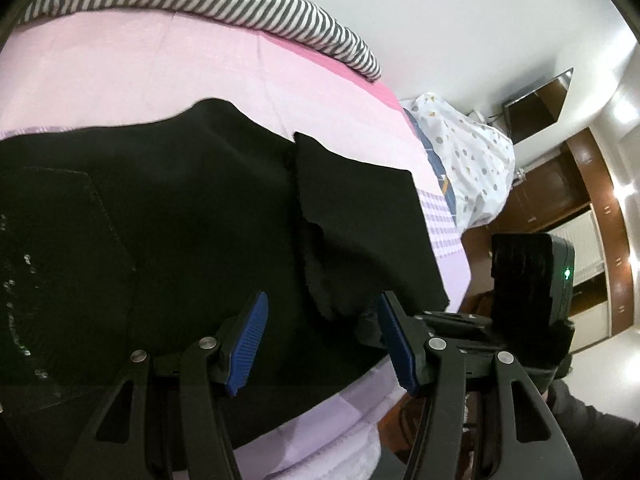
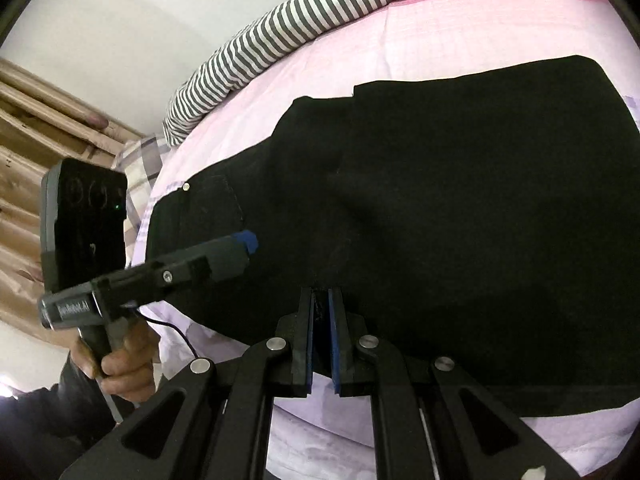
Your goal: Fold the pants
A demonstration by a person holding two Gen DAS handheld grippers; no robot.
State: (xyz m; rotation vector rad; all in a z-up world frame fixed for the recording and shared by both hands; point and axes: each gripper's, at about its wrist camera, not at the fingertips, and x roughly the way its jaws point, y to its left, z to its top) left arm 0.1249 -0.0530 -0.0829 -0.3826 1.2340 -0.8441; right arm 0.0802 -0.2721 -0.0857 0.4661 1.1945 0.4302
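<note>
Pink bed sheet (image 2: 360, 52) carries the work. My right gripper (image 2: 320, 308) is clamped shut on a pinch of black cloth at the near edge of the pants (image 2: 440, 200). My left gripper (image 1: 320, 344) stands open above the near edge, holding nothing. The pants lie flat across the sheet, partly doubled over. Keep the pinch firm; I judge the next fold should be carried level so the edges meet squarely.

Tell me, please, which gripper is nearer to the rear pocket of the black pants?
Left. The left gripper hovers open right beside the rear pocket. The right gripper is farther along the pants, its jaws shut on the near edge.
</note>
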